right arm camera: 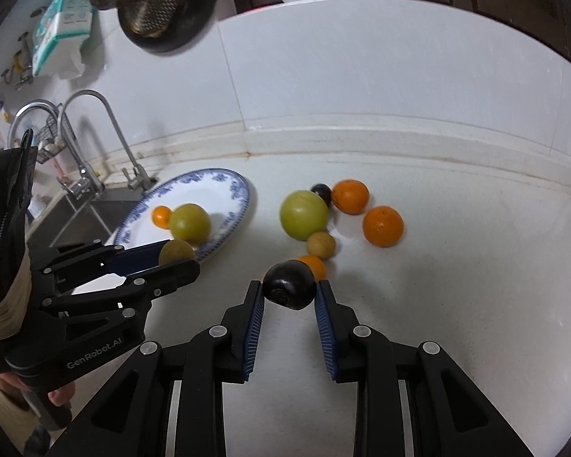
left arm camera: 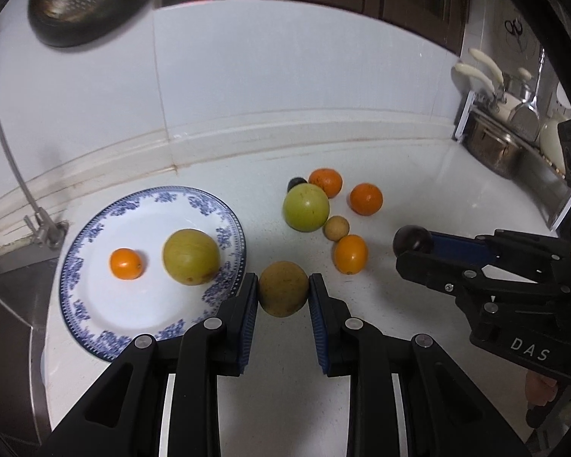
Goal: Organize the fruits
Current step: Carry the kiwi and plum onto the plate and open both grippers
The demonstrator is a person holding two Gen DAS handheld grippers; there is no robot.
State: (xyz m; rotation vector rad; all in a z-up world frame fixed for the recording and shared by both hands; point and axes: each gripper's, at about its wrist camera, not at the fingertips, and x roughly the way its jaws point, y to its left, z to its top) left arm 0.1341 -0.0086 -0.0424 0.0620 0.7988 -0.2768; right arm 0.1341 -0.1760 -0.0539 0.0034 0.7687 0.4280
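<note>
Round brown fruit (left arm camera: 283, 288), glossy dark fruit (right arm camera: 289, 285) gripped

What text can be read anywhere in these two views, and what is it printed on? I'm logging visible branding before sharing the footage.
"DAS" in pale letters on the body of the right hand-held gripper.
"GenRobot.AI" in pale letters on the body of the left hand-held gripper.
The green and white packet hanging on the wall carries print, but it is too small and blurred to read.
</note>
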